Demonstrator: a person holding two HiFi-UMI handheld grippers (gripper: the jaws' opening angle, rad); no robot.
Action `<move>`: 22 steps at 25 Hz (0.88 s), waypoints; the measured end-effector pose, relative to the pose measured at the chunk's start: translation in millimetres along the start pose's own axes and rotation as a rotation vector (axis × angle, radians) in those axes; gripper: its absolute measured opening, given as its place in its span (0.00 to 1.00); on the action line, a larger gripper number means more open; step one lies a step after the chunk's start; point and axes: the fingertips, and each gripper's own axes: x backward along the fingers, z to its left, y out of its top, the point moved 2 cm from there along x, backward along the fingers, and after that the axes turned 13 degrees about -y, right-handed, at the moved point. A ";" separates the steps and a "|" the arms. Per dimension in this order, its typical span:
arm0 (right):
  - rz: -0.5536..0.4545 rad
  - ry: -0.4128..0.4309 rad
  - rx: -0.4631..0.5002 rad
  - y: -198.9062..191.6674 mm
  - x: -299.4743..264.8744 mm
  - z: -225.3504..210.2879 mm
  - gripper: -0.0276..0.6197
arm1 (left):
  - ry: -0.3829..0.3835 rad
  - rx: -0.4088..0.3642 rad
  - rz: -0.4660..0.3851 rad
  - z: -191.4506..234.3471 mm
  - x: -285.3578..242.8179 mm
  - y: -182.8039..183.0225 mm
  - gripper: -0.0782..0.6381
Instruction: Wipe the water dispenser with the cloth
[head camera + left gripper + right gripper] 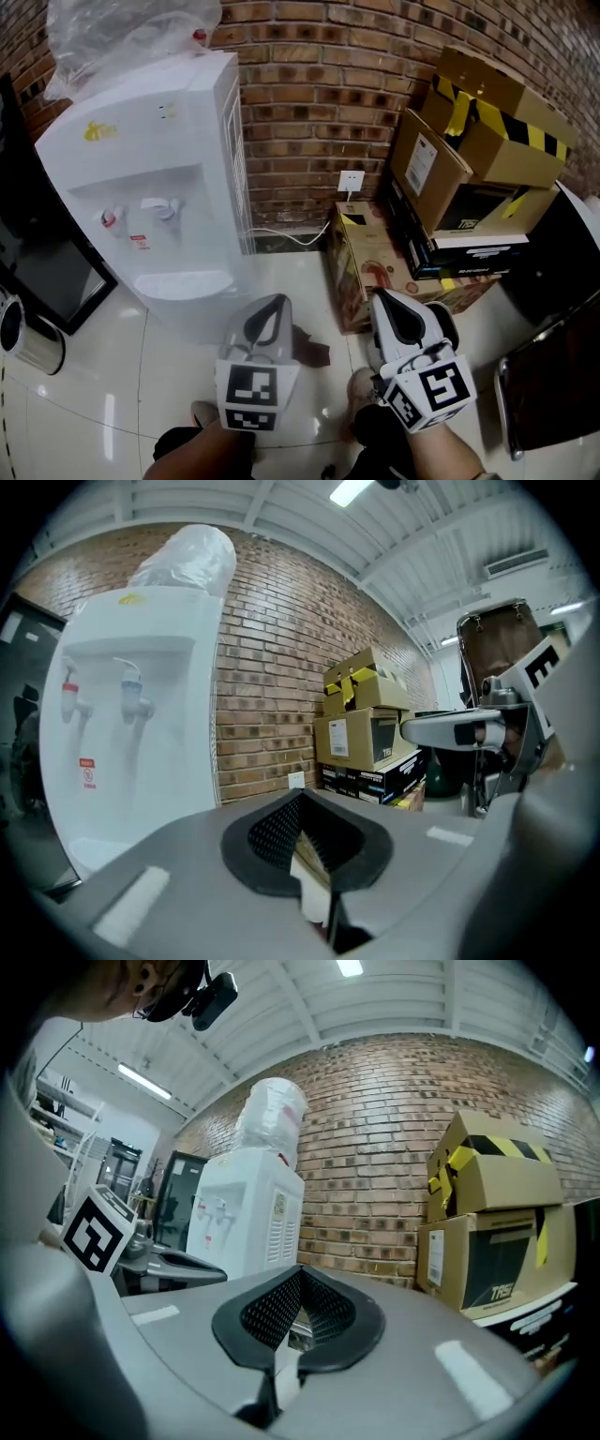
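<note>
Nearest to me, both tools are empty: the left gripper (298, 799) has its jaws closed tip to tip on nothing, and so does the right gripper (298, 1273). Both are held about level in front of me. Just past the left one, a crumpled brown piece lies on the pale floor tiles (122, 337), and I take it for the cloth (307, 343). It should be light, limp and easy to bunch, so I would open the jaws and pinch a raised fold, not a flat edge. Beyond it to the left stands the water dispenser (150, 159). It is a white, hard, smooth plastic body, probably slick when damp, and light pressure should do. Its two small taps (141, 214) stick out and look easy to knock. A bottle wrapped in clear plastic (131, 28) sits on top. A yellow logo (98, 131) is near the dispenser's top and a red sticker (139, 241) sits under the taps, both too small to read. Farthest off, stacked cardboard boxes (450, 169) against the brick wall (319, 84) carry yellow-and-black tape, a white label and short white lettering I can't read with confidence.
</note>
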 end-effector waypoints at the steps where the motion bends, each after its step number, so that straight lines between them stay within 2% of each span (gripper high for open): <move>1: -0.003 -0.006 -0.010 1.0 0.8 -2.6 0.06 | 0.003 -0.001 -0.003 -0.1 -0.3 0.3 0.11; 9: 0.011 0.007 -0.014 -2.2 6.1 7.4 0.06 | 0.035 0.015 -0.018 5.0 9.7 -0.1 0.11; 22: 0.050 -0.003 0.018 -9.1 9.0 17.0 0.06 | 0.032 -0.022 -0.057 1.2 33.2 9.0 0.11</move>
